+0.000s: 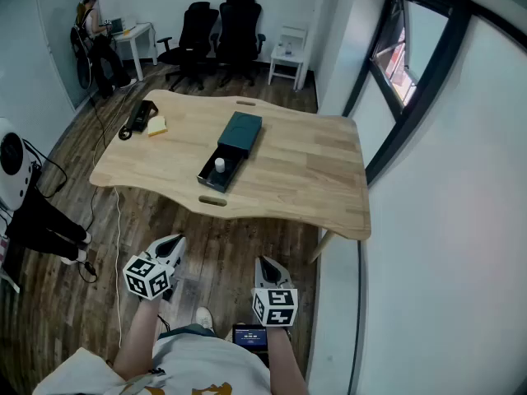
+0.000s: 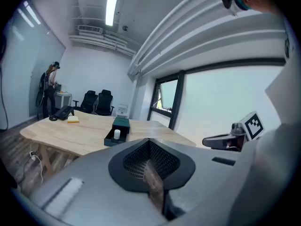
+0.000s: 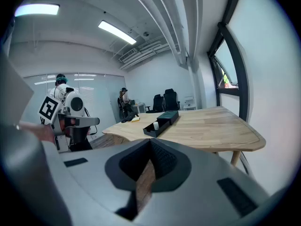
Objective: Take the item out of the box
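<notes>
A dark green box [image 1: 240, 132] lies on the wooden table [image 1: 305, 171], its drawer tray pulled out toward me. A small white cylinder [image 1: 220, 165] stands in the tray. Both gripper views show the box [image 2: 119, 125] [image 3: 165, 118] and the cylinder [image 2: 117, 134] [image 3: 155, 125] far ahead. My left gripper [image 1: 170, 246] and right gripper [image 1: 268, 267] hang low in front of my body, well short of the table's near edge. In its own view the left gripper [image 2: 150, 142] has its jaws shut with nothing between them, as does the right gripper [image 3: 150, 144].
A black desk phone [image 1: 138, 118] and a yellow pad [image 1: 157, 127] sit at the table's far left corner. Black office chairs [image 1: 222, 23], a white side table [image 1: 288, 52] and a person [image 1: 90, 31] at a desk are beyond. Window wall runs along the right.
</notes>
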